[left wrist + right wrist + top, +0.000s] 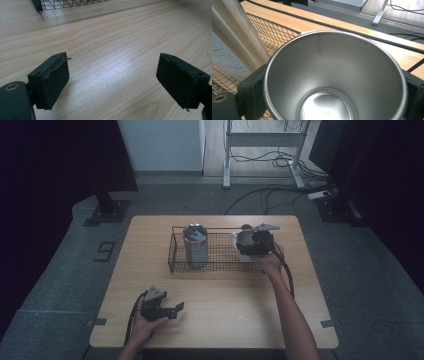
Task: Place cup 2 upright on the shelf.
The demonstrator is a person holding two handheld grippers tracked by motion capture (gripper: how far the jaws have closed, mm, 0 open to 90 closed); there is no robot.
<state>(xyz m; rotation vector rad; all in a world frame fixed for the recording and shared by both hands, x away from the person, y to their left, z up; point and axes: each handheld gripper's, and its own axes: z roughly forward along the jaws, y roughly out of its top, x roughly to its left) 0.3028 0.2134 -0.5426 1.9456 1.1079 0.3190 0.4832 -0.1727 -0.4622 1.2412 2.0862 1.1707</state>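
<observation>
Left gripper (176,308) rests low over the pale wooden table (225,295), jaws apart and empty. Farther right, the right gripper (332,82) clamps an open, shiny steel cup (334,75) at the black wire basket's (220,252) right end.

Steel cup (334,82) — plain, shiny, empty, mouth up and wide, bare base visible inside. Upright at the right end of the wire basket (215,254), clamped on both sides by the right gripper (254,242) — well apart from the taller steel tumbler (195,245) at the left end.
</observation>
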